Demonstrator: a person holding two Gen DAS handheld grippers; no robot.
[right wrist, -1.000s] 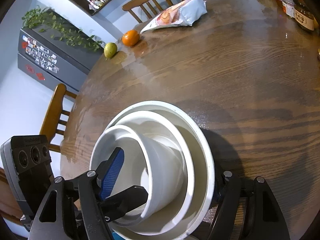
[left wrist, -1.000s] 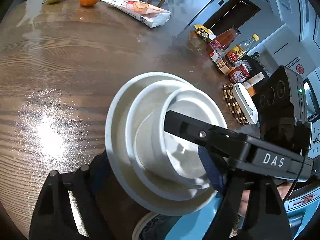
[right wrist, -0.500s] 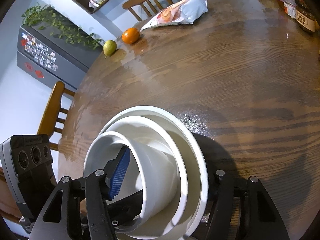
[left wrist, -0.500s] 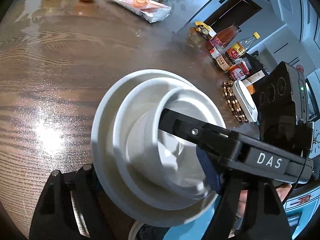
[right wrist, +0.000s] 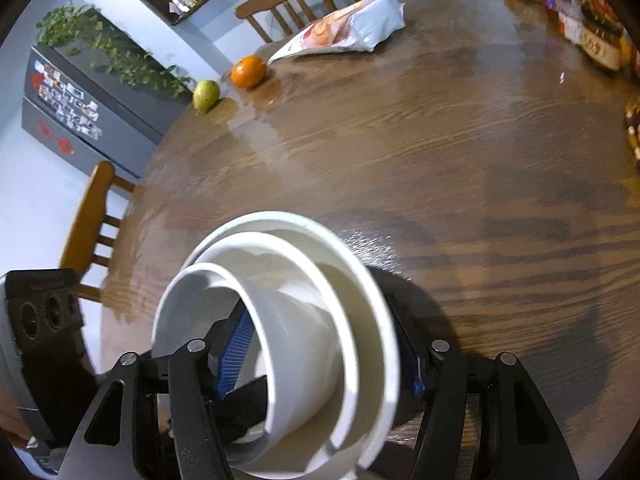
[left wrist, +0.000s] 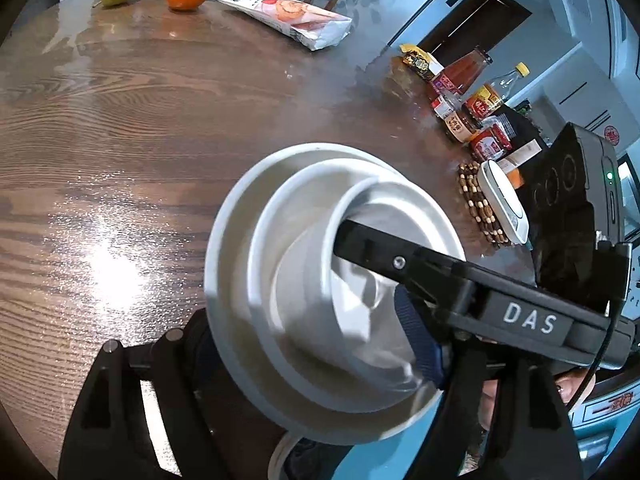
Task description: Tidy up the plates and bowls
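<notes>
We work at a round wooden table in a kitchen. Well beyond the nested stack of white bowls, an orange and a pear lie at the far edge. The stack hangs tilted over the near side of the table, both grippers pinching it: the left gripper and the right gripper each clamp the rims from opposite sides. We judge the stack stiff, glazed, slippery and breakable; the loose inner bowls could slide, so grip should stay across all rims.

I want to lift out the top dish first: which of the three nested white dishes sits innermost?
The smallest bowl, deep and steep-walled, nested inside the middle bowl, which sits in the widest dish.
</notes>
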